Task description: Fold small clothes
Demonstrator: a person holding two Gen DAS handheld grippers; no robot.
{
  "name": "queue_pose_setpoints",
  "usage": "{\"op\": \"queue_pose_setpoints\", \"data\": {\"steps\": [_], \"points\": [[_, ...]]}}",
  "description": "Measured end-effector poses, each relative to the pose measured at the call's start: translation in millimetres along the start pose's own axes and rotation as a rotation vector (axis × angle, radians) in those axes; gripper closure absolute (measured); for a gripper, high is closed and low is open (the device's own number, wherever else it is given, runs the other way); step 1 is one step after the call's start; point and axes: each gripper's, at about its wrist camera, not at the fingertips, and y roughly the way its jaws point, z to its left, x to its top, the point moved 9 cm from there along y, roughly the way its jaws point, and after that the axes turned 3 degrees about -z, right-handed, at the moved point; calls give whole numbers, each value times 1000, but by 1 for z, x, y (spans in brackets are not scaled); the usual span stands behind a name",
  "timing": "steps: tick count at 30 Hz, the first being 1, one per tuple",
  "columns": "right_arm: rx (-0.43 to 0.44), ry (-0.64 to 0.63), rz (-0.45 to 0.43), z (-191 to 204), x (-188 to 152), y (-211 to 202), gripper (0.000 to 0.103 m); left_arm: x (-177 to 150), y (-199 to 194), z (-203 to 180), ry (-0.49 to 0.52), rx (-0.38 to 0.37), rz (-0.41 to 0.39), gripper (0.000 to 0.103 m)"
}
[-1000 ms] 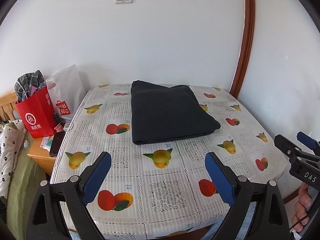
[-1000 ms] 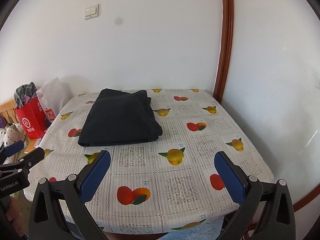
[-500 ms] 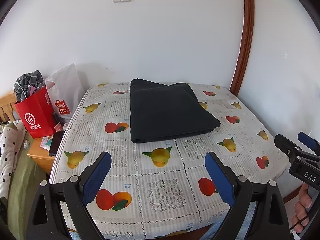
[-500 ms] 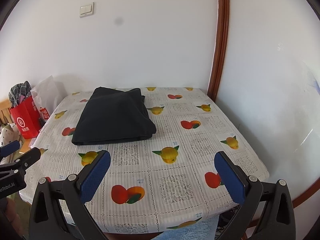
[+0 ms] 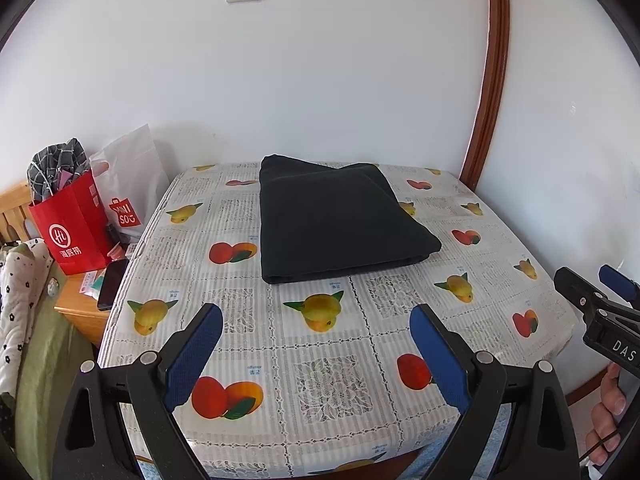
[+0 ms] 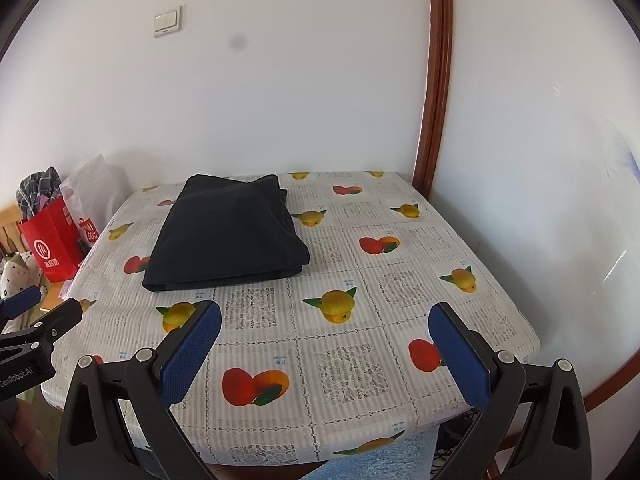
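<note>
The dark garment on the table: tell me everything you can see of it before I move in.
The dark garment is black or near-black, soft matte cloth, already folded into a thick rectangle of several layers, the stacked edges showing along its near side. A smaller folded layer shows at the far end. It lies flat on the fruit-print tablecloth, toward the back wall. Nothing else touches it; the left tool and right tool are open, well short of it.

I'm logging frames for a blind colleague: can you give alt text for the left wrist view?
A folded dark garment lies on a table covered with a fruit-print cloth, beyond the open left gripper. A red bag and a white bag stand at the left; the right gripper shows at the right edge.
</note>
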Motion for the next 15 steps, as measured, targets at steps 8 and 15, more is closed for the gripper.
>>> {"op": "queue_pose_setpoints", "data": {"steps": [8,15], "points": [[0,-4,-1,-1,0,0,1,0,0,1,2,1,0,8],[4,-9,-7,-1,1,-1,1,0,0,2,2,2,1,8]]}}
